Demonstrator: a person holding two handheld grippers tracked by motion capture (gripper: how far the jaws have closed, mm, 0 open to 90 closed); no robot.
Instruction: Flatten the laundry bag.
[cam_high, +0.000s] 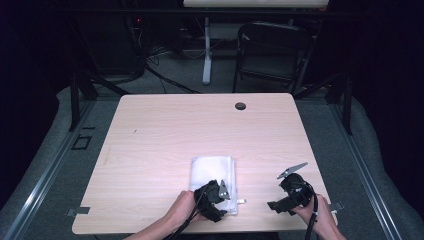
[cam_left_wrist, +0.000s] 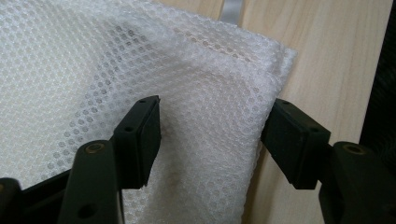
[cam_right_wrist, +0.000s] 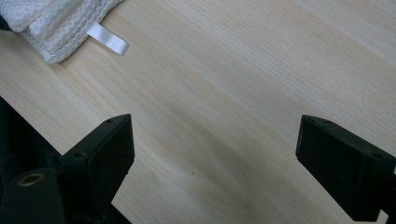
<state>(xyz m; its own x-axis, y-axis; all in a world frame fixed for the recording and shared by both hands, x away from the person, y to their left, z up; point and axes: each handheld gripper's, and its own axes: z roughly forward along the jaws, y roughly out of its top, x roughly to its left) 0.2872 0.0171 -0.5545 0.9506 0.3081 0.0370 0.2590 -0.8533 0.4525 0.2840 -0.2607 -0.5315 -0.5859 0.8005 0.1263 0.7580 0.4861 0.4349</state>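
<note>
Two grippers are working at the near edge of the table (cam_high: 165, 125), and we are looking at a folded white mesh bag (cam_high: 212, 172) lying toward six o'clock on the wood, slightly left of the table's middle line. We are holding the left gripper (cam_high: 216, 194) right over the bag's near end, its jaws standing apart with one pad resting on the mesh (cam_left_wrist: 187, 84) and the other just past the folded edge at about three o'clock — nothing is pinched yet. We are judging the bag to be light, soft and floppy; it is likely to sag and unfold when lifted, so the doubled edge or the corner by the small white tab (cam_right_wrist: 108, 39) looks like the surest place to grip. The left hand (cam_high: 184, 207) is coming in from about seven o'clock, wrist low. We are keeping the right gripper (cam_high: 290, 192) well apart at about four o'clock, jaws wide open over bare wood, tilted toward the bag — the right hand (cam_high: 320, 215) is holding it from behind.
</note>
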